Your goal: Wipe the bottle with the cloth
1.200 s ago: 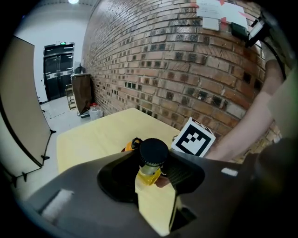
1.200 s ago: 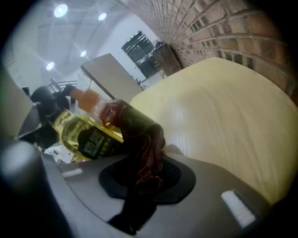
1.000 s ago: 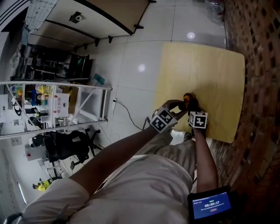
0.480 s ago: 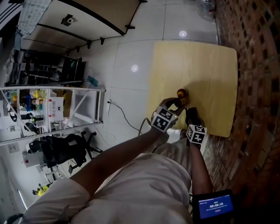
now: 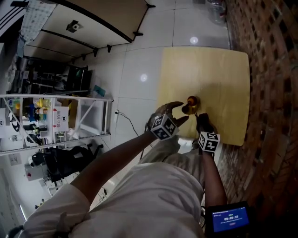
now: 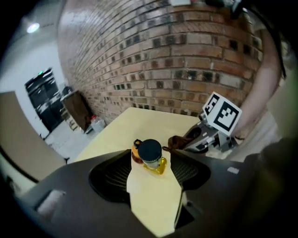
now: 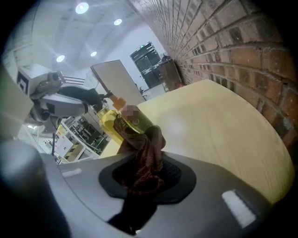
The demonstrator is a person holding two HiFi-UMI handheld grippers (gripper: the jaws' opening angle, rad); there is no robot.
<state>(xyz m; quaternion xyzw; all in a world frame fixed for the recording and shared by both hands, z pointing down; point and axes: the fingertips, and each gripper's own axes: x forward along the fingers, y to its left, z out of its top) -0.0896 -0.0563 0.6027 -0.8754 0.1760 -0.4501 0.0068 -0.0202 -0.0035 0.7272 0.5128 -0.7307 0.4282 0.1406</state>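
Observation:
A yellow bottle (image 5: 190, 103) with a dark cap stands upright on the pale wooden table (image 5: 219, 69), near its front edge. My left gripper (image 5: 179, 112) sits just left of it. Its jaws are opening, and in the left gripper view the bottle (image 6: 152, 156) stands between the tips with a gap on each side. My right gripper (image 5: 201, 120) is just behind and right of the bottle, shut on a brown patterned cloth (image 7: 145, 155). In the right gripper view the cloth bunches up close to the bottle (image 7: 122, 122); whether they touch I cannot tell.
A brick wall (image 5: 270, 69) runs along the table's right side. Left of the table is white tiled floor (image 5: 139, 56), with a metal shelf rack (image 5: 56, 116) full of items further left. A clear jug (image 5: 216, 9) stands on the floor beyond the table's far corner.
The left gripper's jaws have spread off the bottle and the gripper has drawn back to the left. The right gripper with the cloth has pulled back towards the table's front edge.

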